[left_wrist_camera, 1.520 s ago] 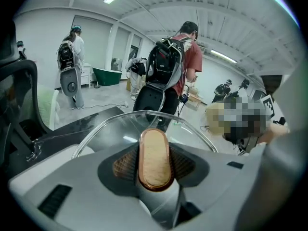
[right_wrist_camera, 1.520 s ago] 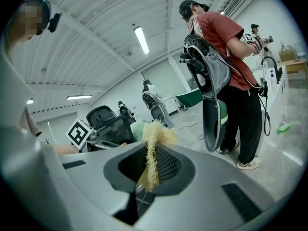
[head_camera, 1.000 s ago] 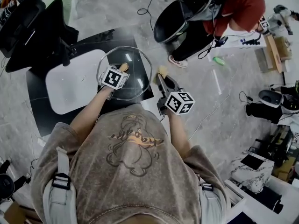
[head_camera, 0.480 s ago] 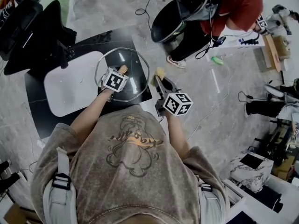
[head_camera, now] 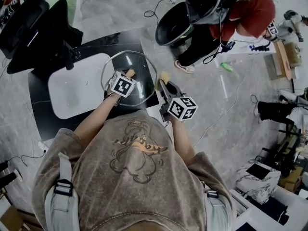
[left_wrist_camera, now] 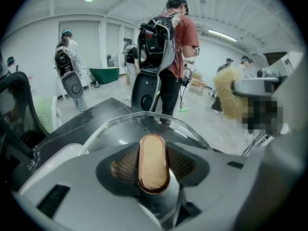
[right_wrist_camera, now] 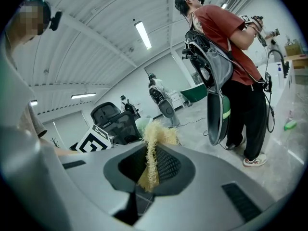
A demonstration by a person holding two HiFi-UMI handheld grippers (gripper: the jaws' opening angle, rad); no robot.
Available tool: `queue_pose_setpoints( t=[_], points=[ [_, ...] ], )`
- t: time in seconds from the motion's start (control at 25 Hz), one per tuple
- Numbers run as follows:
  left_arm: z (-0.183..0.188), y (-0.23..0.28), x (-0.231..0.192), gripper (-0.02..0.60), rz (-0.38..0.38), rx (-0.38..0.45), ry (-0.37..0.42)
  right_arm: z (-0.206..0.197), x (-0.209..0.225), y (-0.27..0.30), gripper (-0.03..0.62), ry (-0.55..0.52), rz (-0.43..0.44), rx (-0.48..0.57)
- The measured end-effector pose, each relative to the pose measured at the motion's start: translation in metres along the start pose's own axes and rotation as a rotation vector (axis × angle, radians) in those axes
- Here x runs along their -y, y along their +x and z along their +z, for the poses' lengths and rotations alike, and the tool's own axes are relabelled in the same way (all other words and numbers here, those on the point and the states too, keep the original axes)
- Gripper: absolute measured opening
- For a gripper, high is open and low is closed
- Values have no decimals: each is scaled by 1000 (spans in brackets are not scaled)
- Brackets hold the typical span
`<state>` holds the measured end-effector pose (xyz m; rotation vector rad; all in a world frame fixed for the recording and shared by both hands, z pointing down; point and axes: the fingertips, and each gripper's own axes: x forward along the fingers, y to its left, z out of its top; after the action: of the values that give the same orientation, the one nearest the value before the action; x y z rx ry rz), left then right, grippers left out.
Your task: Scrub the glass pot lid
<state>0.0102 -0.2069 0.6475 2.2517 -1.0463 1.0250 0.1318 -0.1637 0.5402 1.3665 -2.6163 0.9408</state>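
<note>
While the left gripper keeps its jaws half apart, clamped on the tan knob of the glass pot lid over the black worktop's right edge, the right gripper's jaws pinch a yellow fibrous scrubber just beside the lid's rim. Both are unchanged from a second ago.

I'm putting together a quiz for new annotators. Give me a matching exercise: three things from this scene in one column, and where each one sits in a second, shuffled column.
Things
1. lid handle
2. yellow scrub pad
3. white board

Places
A. flat on the black tabletop, left of the glass pot lid
B. clamped between the jaws of the left gripper
C. clamped between the jaws of the right gripper

Pairs: 1-B, 2-C, 3-A
</note>
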Motion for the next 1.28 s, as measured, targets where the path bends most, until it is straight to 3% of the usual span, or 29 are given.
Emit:
queue_pose_setpoints(
  t=[0.24, 0.32, 0.44, 0.68, 1.16, 1.28],
  points=[
    [36, -31, 1, 169, -8, 141, -22, -1, -1, 4, 41, -4, 11, -5],
    [48, -42, 1, 20, -25, 188, -41, -1, -2, 7, 41, -5, 15, -6],
    [57, -51, 1, 17, -55, 226, -74, 0, -4, 11, 41, -9, 22, -6],
    [86, -89, 3, 17, -62, 326, -59, 20, -22, 9, 41, -62, 51, 24],
    [152, -212, 13, 17, -10, 711, 95, 100, -101, -15, 41, -264, 161, 212],
    [155, -226, 15, 17, -16, 763, 98, 107, -109, -20, 41, -285, 165, 237]
  ],
)
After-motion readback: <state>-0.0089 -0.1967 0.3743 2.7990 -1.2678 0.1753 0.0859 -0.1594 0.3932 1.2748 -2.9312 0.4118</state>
